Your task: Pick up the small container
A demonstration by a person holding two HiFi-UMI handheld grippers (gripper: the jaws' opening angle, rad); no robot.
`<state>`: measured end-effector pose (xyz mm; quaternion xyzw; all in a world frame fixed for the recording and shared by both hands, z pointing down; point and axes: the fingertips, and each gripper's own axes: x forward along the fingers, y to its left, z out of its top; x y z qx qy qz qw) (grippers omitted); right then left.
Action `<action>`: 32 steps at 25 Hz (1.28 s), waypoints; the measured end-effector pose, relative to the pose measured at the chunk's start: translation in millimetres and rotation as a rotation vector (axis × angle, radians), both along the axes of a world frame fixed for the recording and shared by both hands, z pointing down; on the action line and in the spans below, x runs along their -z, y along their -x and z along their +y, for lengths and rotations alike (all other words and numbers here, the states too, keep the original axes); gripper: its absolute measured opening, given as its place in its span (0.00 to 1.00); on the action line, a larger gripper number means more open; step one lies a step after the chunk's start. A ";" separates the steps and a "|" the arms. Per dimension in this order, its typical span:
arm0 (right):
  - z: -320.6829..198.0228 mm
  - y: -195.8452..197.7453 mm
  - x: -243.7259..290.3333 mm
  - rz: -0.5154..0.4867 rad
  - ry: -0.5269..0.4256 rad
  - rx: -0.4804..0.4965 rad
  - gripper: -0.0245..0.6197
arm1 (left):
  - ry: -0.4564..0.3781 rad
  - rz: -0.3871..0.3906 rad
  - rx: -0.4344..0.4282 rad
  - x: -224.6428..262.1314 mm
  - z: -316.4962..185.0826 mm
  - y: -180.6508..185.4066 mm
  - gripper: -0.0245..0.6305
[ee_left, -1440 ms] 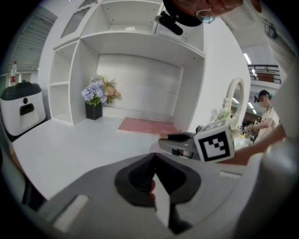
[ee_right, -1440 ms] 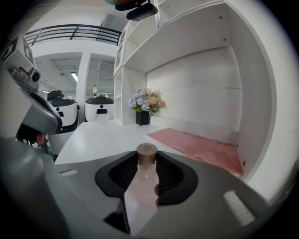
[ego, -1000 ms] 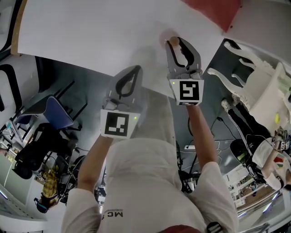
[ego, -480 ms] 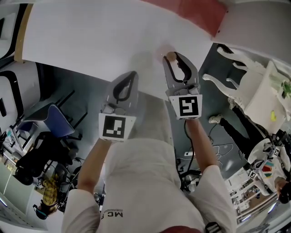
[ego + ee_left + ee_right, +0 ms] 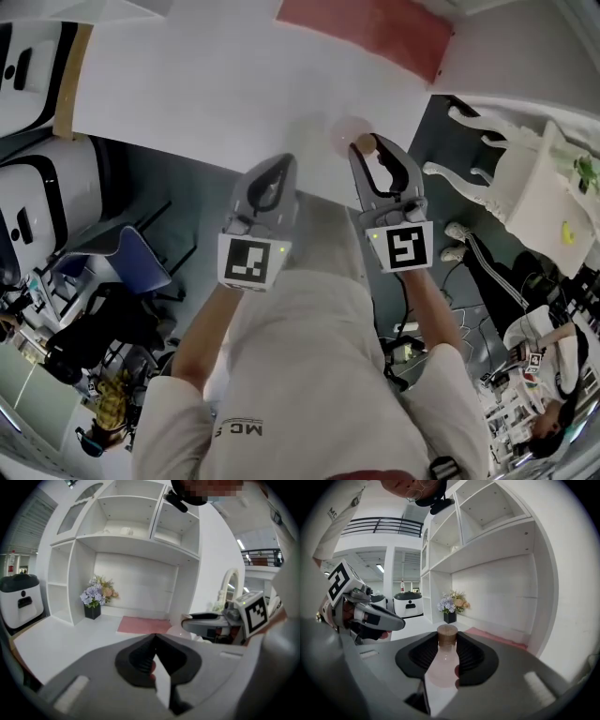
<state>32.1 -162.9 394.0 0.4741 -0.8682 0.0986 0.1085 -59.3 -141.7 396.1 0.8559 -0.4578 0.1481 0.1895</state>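
**Right gripper**: closed on the small container, a pale pink, round-bellied bottle with a cork stopper. The ribbed pads press on its neck and shoulders from both sides, and the bottle stands upright between them.

**Left gripper**: jaws together with nothing between them. It is idle, on the person's side of the pink mat and to the left of the right gripper.

**Location of container:** in the head view it sits at the right gripper's tips, over the white table. It is well on the person's side of the mat, close to the table's near edge.

**Progress:** the grasp appears done. No view shows whether the base is off the table, so the lift is unconfirmed.

**Remaining:** in my judgement, a straight upward lift, keeping the bottle vertical.
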 end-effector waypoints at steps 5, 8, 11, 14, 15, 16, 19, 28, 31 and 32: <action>18.2 -0.5 40.7 -0.003 -0.018 -0.004 0.23 | -0.025 0.013 -0.012 29.6 6.8 3.6 0.04; 25.3 -8.7 62.5 -0.007 -0.043 -0.027 0.23 | -0.052 0.000 -0.032 41.7 8.7 1.0 0.04; 35.5 -13.5 81.2 -0.016 -0.047 -0.045 0.23 | -0.071 0.002 -0.039 57.5 15.2 0.6 0.04; 45.9 -15.1 93.3 -0.002 -0.048 -0.039 0.23 | -0.087 0.010 -0.048 73.4 22.2 1.3 0.04; 49.2 -15.9 95.3 0.008 -0.047 -0.035 0.23 | -0.092 0.012 -0.050 77.6 24.1 1.5 0.04; 51.9 -17.0 97.5 0.014 -0.046 -0.035 0.23 | -0.096 0.013 -0.052 81.3 25.5 1.6 0.04; 57.8 -21.4 102.9 0.027 -0.047 -0.035 0.23 | -0.116 0.016 -0.059 91.9 27.9 1.1 0.04; 66.8 -29.0 118.7 0.025 -0.066 -0.071 0.23 | -0.150 0.023 -0.081 112.4 35.6 -1.6 0.04; 70.2 -31.8 118.3 0.036 -0.058 -0.070 0.23 | -0.156 0.029 -0.078 117.2 36.7 -3.1 0.04; 70.9 -32.5 118.7 0.037 -0.059 -0.071 0.23 | -0.157 0.026 -0.080 117.6 37.4 -3.2 0.04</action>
